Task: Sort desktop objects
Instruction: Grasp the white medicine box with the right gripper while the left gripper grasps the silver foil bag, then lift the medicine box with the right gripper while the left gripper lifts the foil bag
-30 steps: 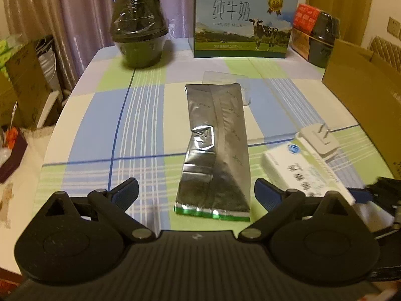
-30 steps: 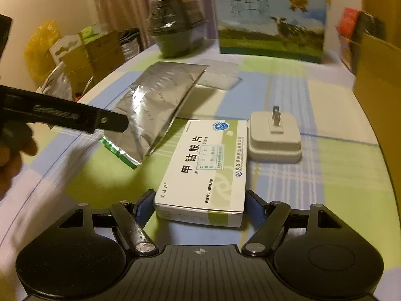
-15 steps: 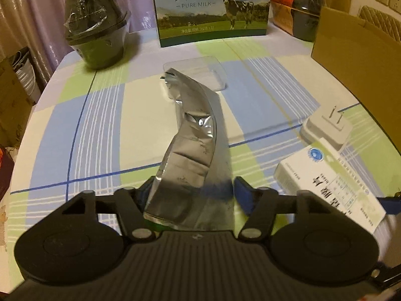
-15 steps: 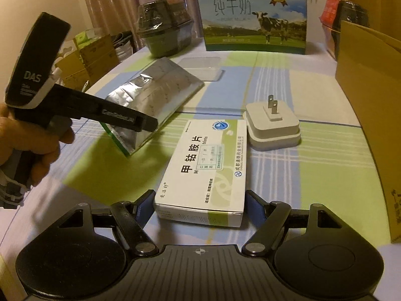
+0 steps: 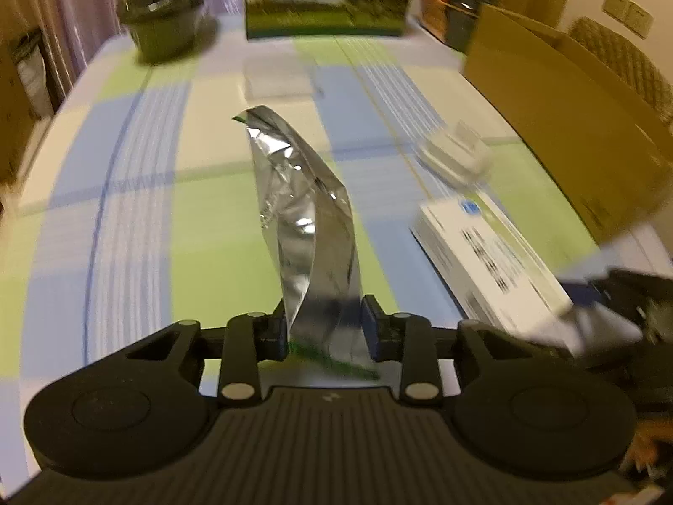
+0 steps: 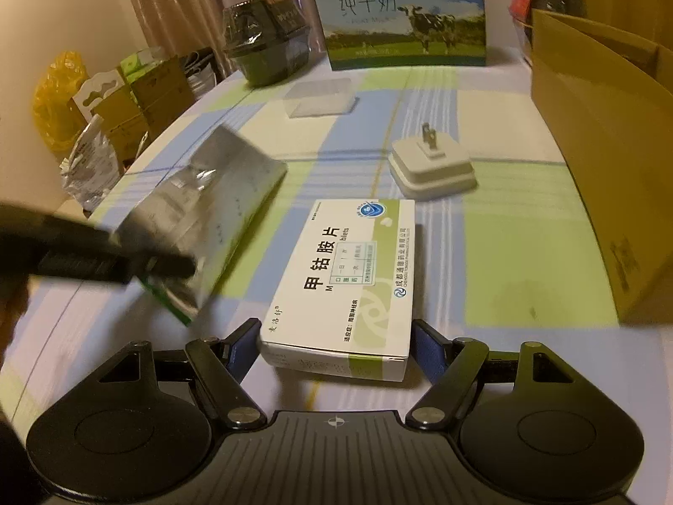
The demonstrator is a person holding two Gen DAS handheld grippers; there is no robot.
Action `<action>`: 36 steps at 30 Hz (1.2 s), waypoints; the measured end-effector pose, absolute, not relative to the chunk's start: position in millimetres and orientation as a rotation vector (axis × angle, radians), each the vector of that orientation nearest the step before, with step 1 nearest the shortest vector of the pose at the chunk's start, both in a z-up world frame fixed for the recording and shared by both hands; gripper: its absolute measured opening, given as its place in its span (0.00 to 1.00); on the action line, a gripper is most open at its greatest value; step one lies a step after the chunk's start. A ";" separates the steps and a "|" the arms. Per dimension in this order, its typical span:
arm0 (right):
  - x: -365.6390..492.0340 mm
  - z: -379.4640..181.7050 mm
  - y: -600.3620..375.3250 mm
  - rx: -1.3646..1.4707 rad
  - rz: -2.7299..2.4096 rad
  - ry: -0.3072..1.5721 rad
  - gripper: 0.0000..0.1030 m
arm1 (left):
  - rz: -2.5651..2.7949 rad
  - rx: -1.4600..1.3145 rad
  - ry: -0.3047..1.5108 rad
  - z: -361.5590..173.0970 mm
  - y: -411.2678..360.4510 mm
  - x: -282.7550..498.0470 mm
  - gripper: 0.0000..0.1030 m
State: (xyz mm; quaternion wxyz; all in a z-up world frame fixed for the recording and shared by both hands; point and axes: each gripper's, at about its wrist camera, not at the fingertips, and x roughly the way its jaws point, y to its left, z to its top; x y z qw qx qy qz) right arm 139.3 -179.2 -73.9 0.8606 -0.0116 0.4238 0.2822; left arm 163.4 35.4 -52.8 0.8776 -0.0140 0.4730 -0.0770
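Note:
My left gripper (image 5: 324, 328) has its jaws closing on the near end of a silver foil pouch (image 5: 311, 227). Both pads touch the pouch, which is crumpled and stands up off the checked tablecloth. In the right wrist view the same pouch (image 6: 210, 219) tilts up at the left, with the left gripper's black fingers (image 6: 168, 265) on its green-edged end. My right gripper (image 6: 334, 347) is shut on the near end of a white and green medicine box (image 6: 345, 277). That box (image 5: 488, 252) shows blurred at the right of the left wrist view.
A white plug adapter (image 6: 431, 168) lies beyond the medicine box, prongs up. Farther back are a clear plastic case (image 6: 319, 97), a dark wrapped tub (image 6: 265, 46) and a milk carton (image 6: 404, 12). An open cardboard box (image 6: 601, 147) lines the table's right side.
The left gripper came forward over the flat pouch and closed on its near end; the pouch buckled and rose on edge. The right gripper, still holding the medicine box, shifted across the table.

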 end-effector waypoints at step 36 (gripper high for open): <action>146.1 -67.0 -189.1 -0.110 0.574 0.943 0.67 | -0.193 0.017 1.225 -60.2 28.1 200.2 0.41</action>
